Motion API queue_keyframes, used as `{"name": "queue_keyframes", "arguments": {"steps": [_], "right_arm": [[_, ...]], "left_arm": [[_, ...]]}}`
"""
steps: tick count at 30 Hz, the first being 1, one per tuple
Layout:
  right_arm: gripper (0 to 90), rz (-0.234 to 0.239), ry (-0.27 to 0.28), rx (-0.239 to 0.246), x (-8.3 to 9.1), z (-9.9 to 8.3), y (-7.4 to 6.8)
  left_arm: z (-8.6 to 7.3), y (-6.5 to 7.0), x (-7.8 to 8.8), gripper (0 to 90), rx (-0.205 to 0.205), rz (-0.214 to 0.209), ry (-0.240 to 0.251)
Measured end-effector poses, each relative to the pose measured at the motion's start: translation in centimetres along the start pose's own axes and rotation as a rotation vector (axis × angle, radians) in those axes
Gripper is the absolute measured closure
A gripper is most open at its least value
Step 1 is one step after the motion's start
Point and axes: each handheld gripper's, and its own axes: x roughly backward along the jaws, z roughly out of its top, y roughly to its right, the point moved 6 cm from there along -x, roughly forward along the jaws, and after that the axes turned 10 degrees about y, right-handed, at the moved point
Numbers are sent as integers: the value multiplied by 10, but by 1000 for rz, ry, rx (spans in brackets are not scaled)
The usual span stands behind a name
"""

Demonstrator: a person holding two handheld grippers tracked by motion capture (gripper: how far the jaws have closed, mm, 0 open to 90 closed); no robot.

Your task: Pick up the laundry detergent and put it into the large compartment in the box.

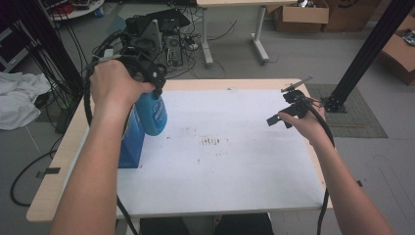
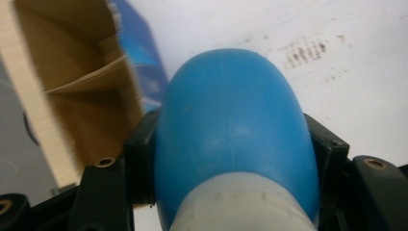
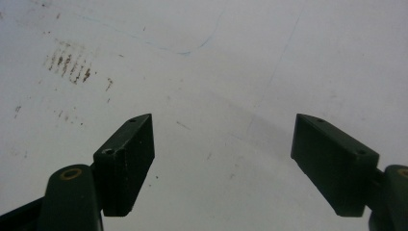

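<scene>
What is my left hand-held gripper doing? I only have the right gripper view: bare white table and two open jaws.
Observer: The left hand-held gripper is shut on a blue bottle, held in the air above the table.
Operator: Which part of the bottle is clamped?
Observer: The blue shoulder, just past the white neck; one jaw presses on each side.
Operator: Anything under it?
Observer: An open blue box stands near the table's left edge, its brown inside showing in the left gripper view, right beside the bottle.
Operator: And where is my right hand-held gripper?
Observer: The right hand-held gripper is by the table's right edge, well apart from the bottle.
</scene>
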Motion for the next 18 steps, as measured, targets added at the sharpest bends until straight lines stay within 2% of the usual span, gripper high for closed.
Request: {"name": "queue_keyframes", "arguments": {"steps": [8, 11, 15, 18], "right_arm": [[236, -3, 2, -1, 3, 2, 0], [236, -6, 3, -1, 3, 2, 0], [236, -9, 2, -1, 3, 2, 0], [237, -10, 2, 1, 4, 2, 0]], "left_arm": [[-7, -40, 24, 380, 82, 47, 24], [-10, -57, 34, 380, 112, 79, 36], [-14, -71, 41, 380, 134, 119, 29], [-17, -80, 42, 380, 153, 132, 26]]}}
